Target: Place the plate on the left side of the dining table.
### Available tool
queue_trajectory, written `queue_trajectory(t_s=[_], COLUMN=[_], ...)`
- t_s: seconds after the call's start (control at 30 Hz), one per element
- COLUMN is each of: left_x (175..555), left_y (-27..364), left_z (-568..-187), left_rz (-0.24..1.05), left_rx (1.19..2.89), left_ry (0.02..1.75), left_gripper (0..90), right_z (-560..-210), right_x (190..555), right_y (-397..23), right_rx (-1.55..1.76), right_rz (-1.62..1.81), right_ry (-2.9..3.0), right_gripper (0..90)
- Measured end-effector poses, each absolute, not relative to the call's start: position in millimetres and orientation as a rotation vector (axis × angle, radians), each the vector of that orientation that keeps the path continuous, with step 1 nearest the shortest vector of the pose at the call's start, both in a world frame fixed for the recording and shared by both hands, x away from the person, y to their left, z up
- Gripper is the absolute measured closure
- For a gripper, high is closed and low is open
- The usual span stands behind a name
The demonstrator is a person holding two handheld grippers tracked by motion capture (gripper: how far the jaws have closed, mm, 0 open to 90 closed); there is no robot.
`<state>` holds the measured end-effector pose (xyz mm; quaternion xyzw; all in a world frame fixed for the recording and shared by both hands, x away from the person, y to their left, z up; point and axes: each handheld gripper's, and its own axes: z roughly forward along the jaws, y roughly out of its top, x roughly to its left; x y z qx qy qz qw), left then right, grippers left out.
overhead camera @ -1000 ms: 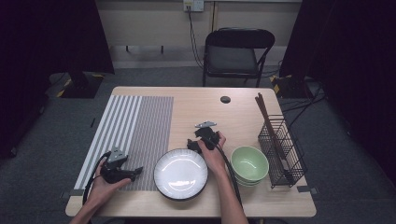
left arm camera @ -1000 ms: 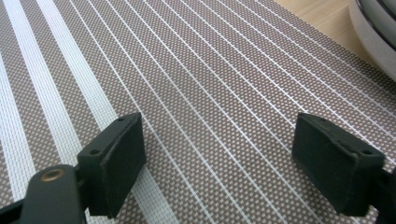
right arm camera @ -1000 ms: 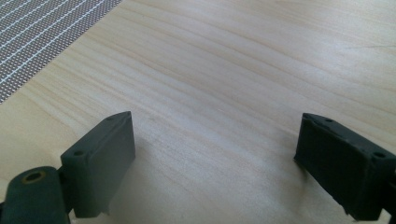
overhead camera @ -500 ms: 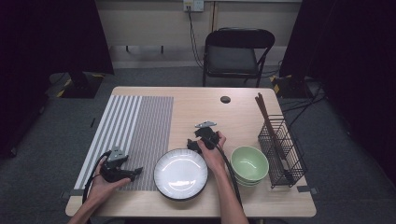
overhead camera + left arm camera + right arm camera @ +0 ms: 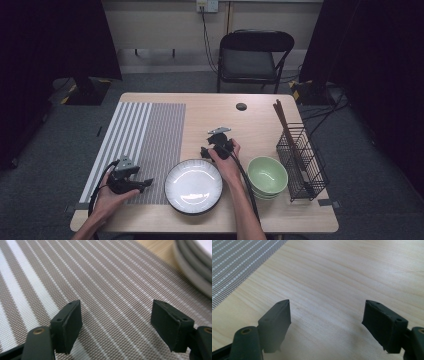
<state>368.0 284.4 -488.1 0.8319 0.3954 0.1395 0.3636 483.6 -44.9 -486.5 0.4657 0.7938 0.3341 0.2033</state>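
My left gripper [image 5: 145, 183] lies low over the striped placemat [image 5: 145, 135] at the front left, pointing right toward a white plate [image 5: 193, 186]. In the left gripper view the left gripper [image 5: 116, 312] is open above the mat weave [image 5: 100, 277], and the plate's rim [image 5: 192, 272] shows at the upper right. My right gripper [image 5: 210, 145] rests just beyond the plate on the bare wood. In the right gripper view the right gripper [image 5: 327, 312] is open over the tabletop [image 5: 342, 277]. Both pairs of jaws have just been closing slightly, with nothing between them.
Stacked green bowls [image 5: 267, 175] stand right of the plate. A black wire rack [image 5: 302, 160] holding chopsticks [image 5: 282, 120] stands near the right edge. A small black disc [image 5: 241, 106] lies at the table's far side, with a folding chair [image 5: 252, 55] behind it.
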Motion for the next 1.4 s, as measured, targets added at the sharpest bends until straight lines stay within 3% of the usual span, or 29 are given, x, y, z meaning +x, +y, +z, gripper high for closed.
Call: queue_trajectory(t_s=[0.4, 0.63, 0.7, 0.73, 0.8, 0.93, 1.13, 1.4], left_x=[363.8, 364.5, 365.6, 366.0, 367.1, 371.3, 378.0, 387.7], left_y=[277.8, 260.8, 256.2, 253.7, 248.4, 235.7, 225.3, 222.4], left_z=[-464.3, -451.6, -446.4, -444.4, -441.8, -442.9, -445.3, -453.4], left_rz=[0.291, 0.278, 0.295, 0.292, 0.292, 0.28, 0.253, 0.236], left_rx=[2.064, 2.052, 2.058, 2.053, 2.06, 2.082, 2.075, 2.061], left_ry=[0.982, 0.932, 0.911, 0.904, 0.892, 0.859, 0.819, 0.864], left_gripper=[35.8, 33.7, 34.9, 36.5, 37.3, 43.5, 51.4, 60.2], right_z=[-457.6, -445.8, -443.9, -442.1, -441.8, -440.9, -440.2, -451.8], right_x=[468.7, 457.7, 452.5, 446.7, 444.8, 430.6, 421.3, 417.6], right_y=[-42.2, -42.7, -40.6, -38.4, -37.7, -36.3, -39.0, -48.0], right_rx=[1.228, 1.211, 1.208, 1.19, 1.172, 1.14, 1.133, 1.202], right_rz=[1.068, 1.119, 1.143, 1.176, 1.182, 1.241, 1.26, 1.235], right_ry=[2.245, 2.292, 2.319, 2.335, 2.341, 2.358, 2.373, 2.37], right_gripper=[20.3, 21.4, 24.2, 30.3, 30.5, 47.8, 61.2, 71.3])
